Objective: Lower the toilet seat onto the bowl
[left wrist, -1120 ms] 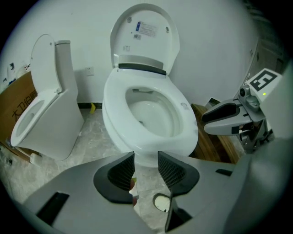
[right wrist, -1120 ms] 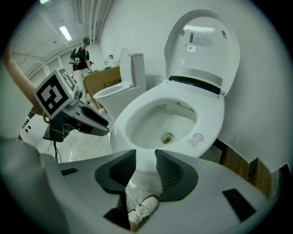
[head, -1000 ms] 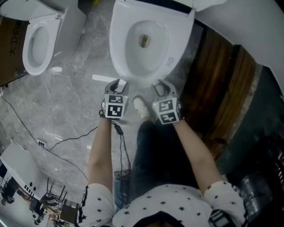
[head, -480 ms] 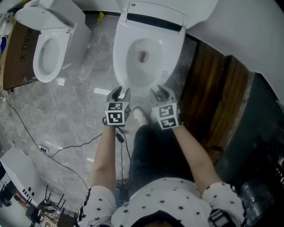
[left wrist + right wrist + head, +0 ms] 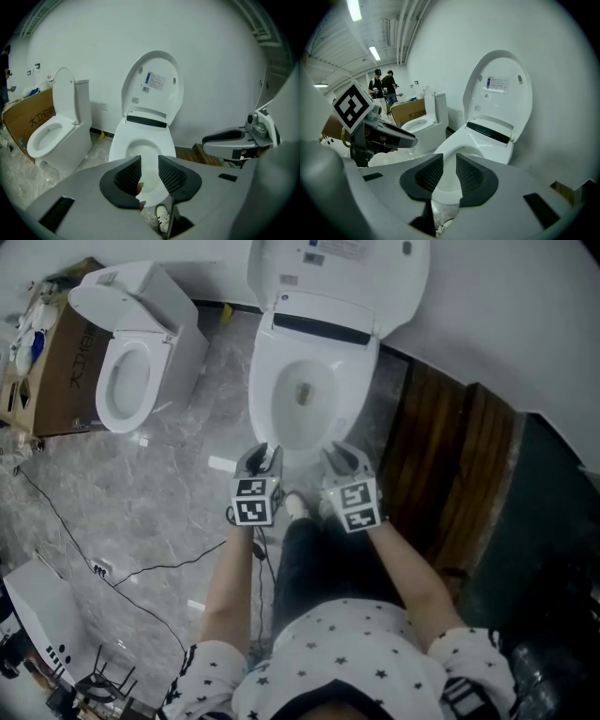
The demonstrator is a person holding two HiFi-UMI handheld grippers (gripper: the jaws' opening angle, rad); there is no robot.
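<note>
The white toilet bowl (image 5: 305, 395) stands in front of me, its seat and lid (image 5: 337, 277) raised upright against the wall. In the left gripper view the raised seat and lid (image 5: 152, 86) show a label on the underside, above the bowl (image 5: 140, 145). My left gripper (image 5: 262, 461) and right gripper (image 5: 339, 459) hover side by side just short of the bowl's front rim, touching nothing. Both pairs of jaws are closing, with a narrow gap and nothing between them, as the left gripper (image 5: 150, 168) and right gripper (image 5: 450, 171) show in their own views.
A second toilet (image 5: 131, 381) and a cardboard box (image 5: 58, 362) stand to the left. A dark wooden panel (image 5: 450, 456) lies on the right. A cable (image 5: 122, 573) runs over the marble floor. My white shoe (image 5: 296, 505) is below the bowl. People (image 5: 384, 84) stand far off.
Both grippers' jaws have narrowed. The head view has tilted up, so the raised lid and wall now show and the bowl sits lower in frame. Grippers stay before the bowl's front.
</note>
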